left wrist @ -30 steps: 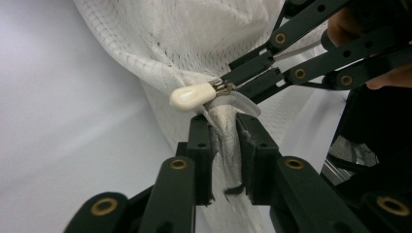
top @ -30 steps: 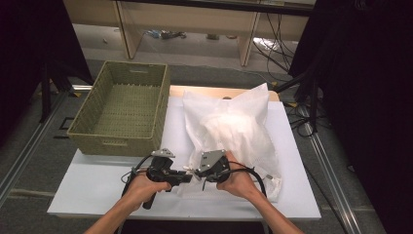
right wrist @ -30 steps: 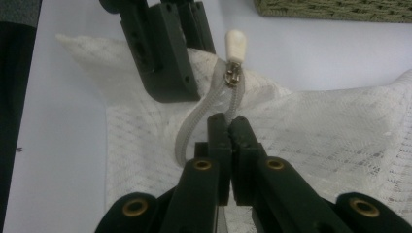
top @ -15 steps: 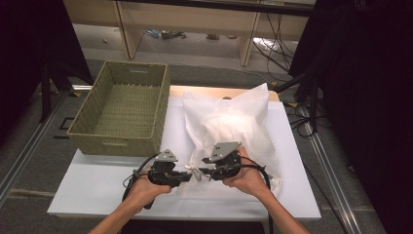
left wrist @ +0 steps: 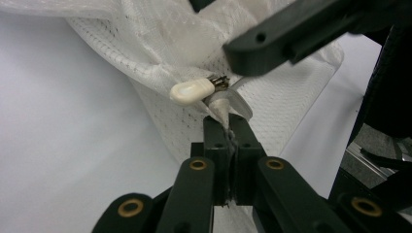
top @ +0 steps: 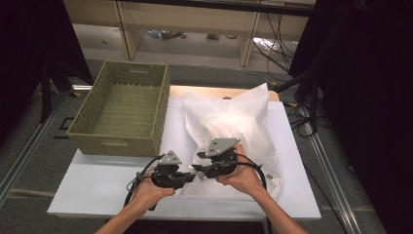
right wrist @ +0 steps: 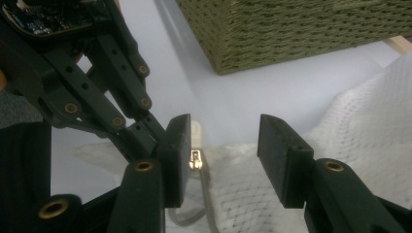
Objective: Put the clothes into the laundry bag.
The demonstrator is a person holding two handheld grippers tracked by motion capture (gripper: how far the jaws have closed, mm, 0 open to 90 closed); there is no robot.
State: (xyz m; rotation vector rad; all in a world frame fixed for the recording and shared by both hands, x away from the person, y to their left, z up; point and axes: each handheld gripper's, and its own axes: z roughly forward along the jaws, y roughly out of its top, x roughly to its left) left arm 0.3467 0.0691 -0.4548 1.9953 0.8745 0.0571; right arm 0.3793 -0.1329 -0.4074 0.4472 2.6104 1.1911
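The place looked like a lab or recording studio set up for data capture, not a home. In the middle of the high view a plain white tabletop (top: 112,195) stood on a grey carpeted floor (top: 29,165). Black curtains (top: 370,97) hung down the right side and the upper left of the frame, screening the workspace. Loose black cables (top: 299,109) lay on the floor at the right, and more trailed at the upper middle under pale wooden shelving (top: 195,19). A metal rail (top: 331,170) ran along the floor at the lower right.
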